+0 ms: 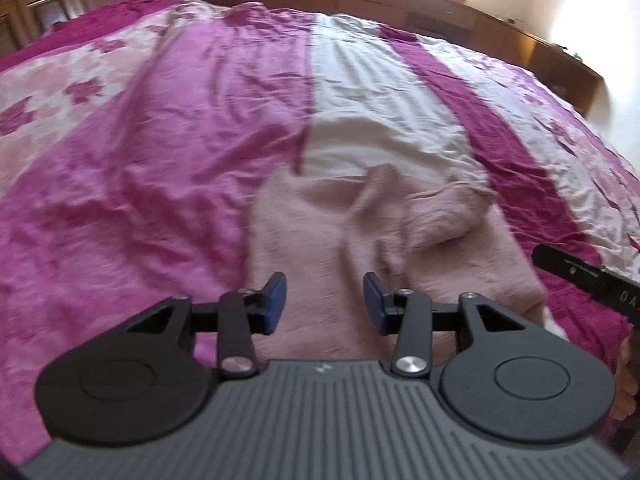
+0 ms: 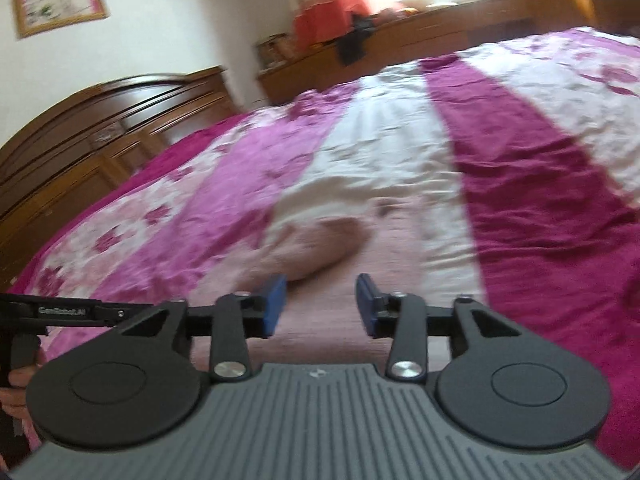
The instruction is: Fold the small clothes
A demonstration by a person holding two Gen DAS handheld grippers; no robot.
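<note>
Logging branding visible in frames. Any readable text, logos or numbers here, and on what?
"DA": white letters, cut off at the frame edge, on the black gripper body at the right of the left wrist view.
White lettering on the black gripper body at the left of the right wrist view: too blurred to read.
Small emblem on each grey housing: a logo, no text.

We carry two alike tools: the left gripper (image 1: 324,303) and right gripper (image 2: 321,305) each have a ribbed grey body, black round-ended linkage arms, silver screws and blue-padded jaws; white lettering marks their black side bars.
</note>
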